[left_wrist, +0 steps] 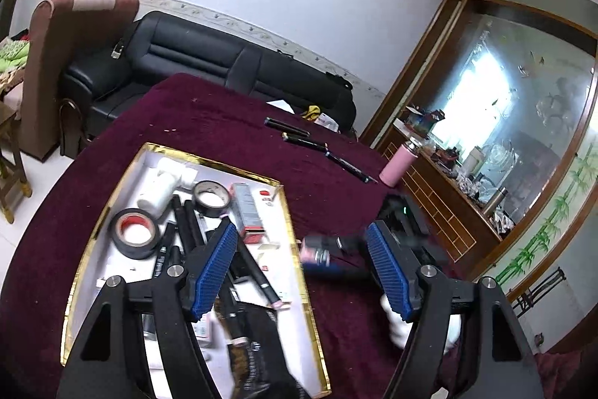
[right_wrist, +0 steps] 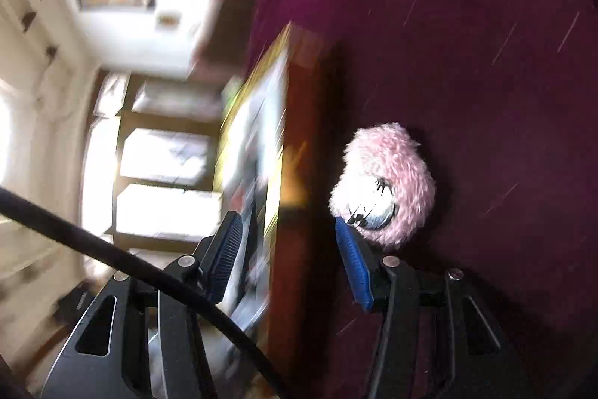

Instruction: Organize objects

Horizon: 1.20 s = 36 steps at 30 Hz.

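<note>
Pens (left_wrist: 231, 264), tape rolls (left_wrist: 135, 232) and small boxes (left_wrist: 248, 212) lie in the gold-edged tray (left_wrist: 287, 212) on the maroon tablecloth (left_wrist: 209, 114), while the left gripper (left_wrist: 302, 251) hangs released over its edge and the right gripper (right_wrist: 289, 238), also spread wide, sits beside a pink fluffy ball (right_wrist: 385, 182).

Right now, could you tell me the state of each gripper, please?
Left gripper: open, holding nothing.
Right gripper: open, holding nothing.

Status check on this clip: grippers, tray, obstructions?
Left gripper open, empty, over tray edge. Right gripper open, empty. Pink fluffy object on cloth beside right fingers. View blurred.
</note>
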### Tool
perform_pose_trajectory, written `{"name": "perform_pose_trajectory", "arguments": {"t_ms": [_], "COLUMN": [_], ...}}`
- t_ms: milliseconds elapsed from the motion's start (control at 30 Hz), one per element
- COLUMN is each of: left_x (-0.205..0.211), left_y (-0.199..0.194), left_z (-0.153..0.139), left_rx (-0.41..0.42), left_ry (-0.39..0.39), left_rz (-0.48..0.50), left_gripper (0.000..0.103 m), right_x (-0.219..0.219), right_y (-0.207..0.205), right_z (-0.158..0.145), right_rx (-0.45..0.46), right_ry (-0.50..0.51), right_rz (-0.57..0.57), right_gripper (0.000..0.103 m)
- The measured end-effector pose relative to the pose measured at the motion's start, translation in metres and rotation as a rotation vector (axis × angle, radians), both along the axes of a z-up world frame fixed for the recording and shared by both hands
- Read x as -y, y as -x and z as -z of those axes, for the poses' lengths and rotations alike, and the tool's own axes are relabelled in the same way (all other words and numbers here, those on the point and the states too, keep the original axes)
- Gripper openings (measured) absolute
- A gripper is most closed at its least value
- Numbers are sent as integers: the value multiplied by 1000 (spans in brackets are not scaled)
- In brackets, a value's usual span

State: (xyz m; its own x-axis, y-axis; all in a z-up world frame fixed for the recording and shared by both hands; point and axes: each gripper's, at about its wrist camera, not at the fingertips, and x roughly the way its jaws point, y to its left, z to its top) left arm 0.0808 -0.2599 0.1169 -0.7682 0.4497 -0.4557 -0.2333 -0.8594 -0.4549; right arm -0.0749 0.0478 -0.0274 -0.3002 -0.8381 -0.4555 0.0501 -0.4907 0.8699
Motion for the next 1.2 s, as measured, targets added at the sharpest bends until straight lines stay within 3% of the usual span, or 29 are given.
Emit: {"name": "perform_pose_trajectory", "arguments": {"t_ms": [67,133,300,400,467,533,700,800,833,867,900,1033,1200], "left_x": [-9,-17,-44,-66,-85,-95,-80,-64,-63,-60,-55,-31,-31], "left_y": [-1,0,2,1,1,2,-3,-26,-32,-38,-42,-28,-20], "left_z": [-1,-2,-5,-5,-2,3,3,-10,-13,-16,-16,-5,6], "left_rx": [-1,-4,-22,-57,-77,-75,-70,-204,-244,-282,-301,-177,-106], "left_ry": [14,30,113,274,443,517,418,457,475,483,466,291,347], "left_rz": [16,39,72,4,-76,-118,-183,-316,-342,-370,-388,-377,-447], "left_gripper": [67,67,67,67,67,67,67,68,82,102,102,102,102], "right_x": [-35,-67,-124,-126,-106,-73,-4,16,20,28,31,48,59], "right_y": [-1,-10,-43,-63,-74,-90,-123,-138,-139,-143,-148,-150,-148], "right_z": [-16,-30,-55,-62,-72,-82,-81,-78,-79,-75,-74,-79,-83], "right_rx": [-68,-111,-193,-217,-262,-325,-403,-433,-444,-459,-478,-515,-523], "right_ry": [-54,-38,-110,-210,-286,-354,-501,-553,-568,-587,-607,-652,-691], "right_rz": [131,206,335,334,275,183,30,-13,-20,-21,-17,-15,-32], "right_gripper": [52,54,68,69,69,69,69,69,69,69,69,69,69]}}
